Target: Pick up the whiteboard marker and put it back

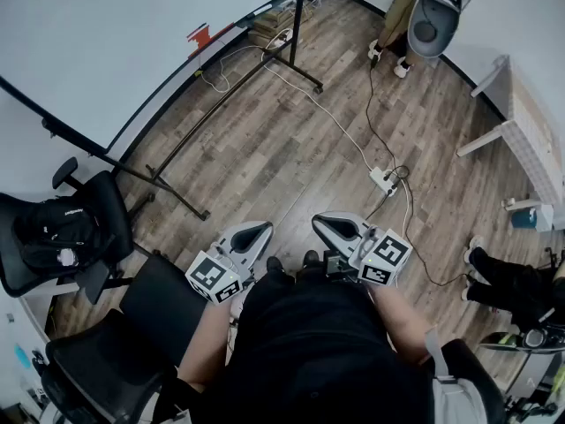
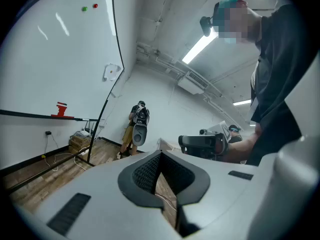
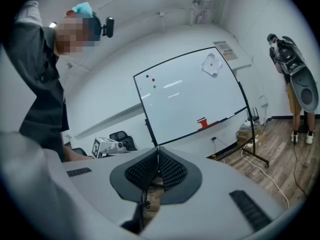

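I make out no whiteboard marker in any view. The whiteboard stands on a wheeled frame at the upper left, with a red object on its tray. Both gripper views also show the whiteboard and the red object. My left gripper and right gripper are held close to the body, far from the board. Each is shut with nothing between its jaws.
Two black office chairs, one carrying a backpack, stand at the left. A power strip and cables lie on the wood floor. Another person stands at the far right corner, and a white table is at the right.
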